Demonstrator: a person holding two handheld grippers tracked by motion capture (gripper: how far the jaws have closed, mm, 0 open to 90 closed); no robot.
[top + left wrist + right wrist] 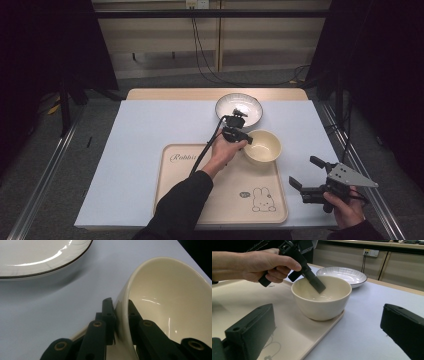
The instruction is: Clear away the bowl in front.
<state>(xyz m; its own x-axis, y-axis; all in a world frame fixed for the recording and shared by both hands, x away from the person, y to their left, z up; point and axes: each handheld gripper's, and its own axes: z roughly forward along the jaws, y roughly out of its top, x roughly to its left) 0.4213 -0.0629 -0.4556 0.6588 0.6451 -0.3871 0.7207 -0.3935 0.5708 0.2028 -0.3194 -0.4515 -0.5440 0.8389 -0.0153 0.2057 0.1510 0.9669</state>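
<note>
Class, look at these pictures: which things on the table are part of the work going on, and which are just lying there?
In use:
- left gripper, fingers shut on the rim
- cream bowl, at the tray's corner
- tray

Lying about:
- white plate, beyond the bowl
- right gripper, open, off to the side
</note>
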